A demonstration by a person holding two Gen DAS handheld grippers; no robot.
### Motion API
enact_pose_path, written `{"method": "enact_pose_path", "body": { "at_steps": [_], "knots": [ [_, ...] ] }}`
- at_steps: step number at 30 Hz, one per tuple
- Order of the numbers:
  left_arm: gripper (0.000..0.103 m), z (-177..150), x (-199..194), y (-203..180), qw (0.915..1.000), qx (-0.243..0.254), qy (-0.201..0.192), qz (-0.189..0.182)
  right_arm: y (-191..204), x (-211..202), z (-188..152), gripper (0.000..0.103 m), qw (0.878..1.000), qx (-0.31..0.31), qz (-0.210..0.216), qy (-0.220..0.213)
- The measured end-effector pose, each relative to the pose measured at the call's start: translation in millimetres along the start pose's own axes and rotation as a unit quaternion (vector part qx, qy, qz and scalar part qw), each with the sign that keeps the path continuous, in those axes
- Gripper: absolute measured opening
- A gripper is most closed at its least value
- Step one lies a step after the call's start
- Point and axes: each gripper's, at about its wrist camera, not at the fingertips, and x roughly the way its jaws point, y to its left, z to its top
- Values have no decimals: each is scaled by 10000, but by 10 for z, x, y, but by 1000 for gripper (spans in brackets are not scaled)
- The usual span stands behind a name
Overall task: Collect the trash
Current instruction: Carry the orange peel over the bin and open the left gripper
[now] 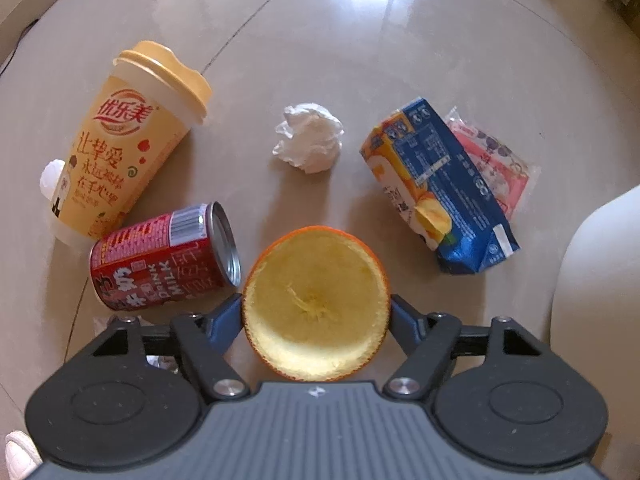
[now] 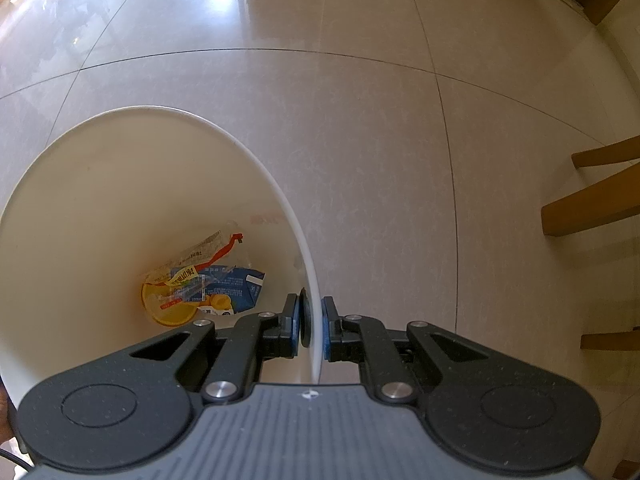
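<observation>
My left gripper (image 1: 316,312) is shut on a hollow orange peel half (image 1: 316,304), its pale inside facing the camera. On the floor beyond lie a red milk can (image 1: 164,256) on its side, a yellow milk tea cup (image 1: 132,140) tipped over, a crumpled white tissue (image 1: 308,138), a blue juice carton (image 1: 436,188) and a pink wrapper (image 1: 496,160) behind it. My right gripper (image 2: 311,328) is shut on the rim of a white bin (image 2: 256,160). Inside the bin lie a blue carton (image 2: 232,284), a clear wrapper (image 2: 188,268) and a yellow lid (image 2: 168,312).
Glossy beige floor tiles spread all around. Wooden chair legs (image 2: 596,204) stand at the right of the right wrist view. A white curved bin wall (image 1: 596,280) shows at the right edge of the left wrist view. A white shoe tip (image 1: 18,456) sits at bottom left.
</observation>
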Motion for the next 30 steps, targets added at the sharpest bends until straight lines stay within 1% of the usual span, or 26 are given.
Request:
{"method": "enact_pose_path", "body": {
  "at_steps": [6, 9, 12, 16, 20, 25, 28, 30],
  "knots": [
    [71, -99, -221, -65, 9989, 451, 8, 153, 28, -5, -26, 13, 10000, -78, -33, -24],
    [71, -123, -412, -50, 9984, 561, 23, 59, 42, -8, -34, 12, 9999, -99, -41, -23],
    [71, -122, -680, -73, 9955, 949, 14, 22, 23, -1, -9, 11, 10000, -54, -31, 26],
    [71, -67, -1058, -154, 9877, 1563, -21, -89, -29, 10, 45, 11, 9999, 99, 39, 99],
    [71, 79, -1392, -262, 9813, 1902, -51, -301, -8, 15, 47, 11, 9999, 42, 9, 129],
    [71, 327, -1898, -504, 9709, 2311, -254, -582, -18, 19, 45, 11, 9998, 106, 22, 141],
    [71, 513, -2207, -683, 9619, 2585, -434, -777, -13, 18, 45, 11, 9999, 70, 6, 143],
    [71, 617, -2397, -823, 9542, 2813, -539, -868, -12, 19, 46, 11, 9999, 68, -1, 147]
  ]
}}
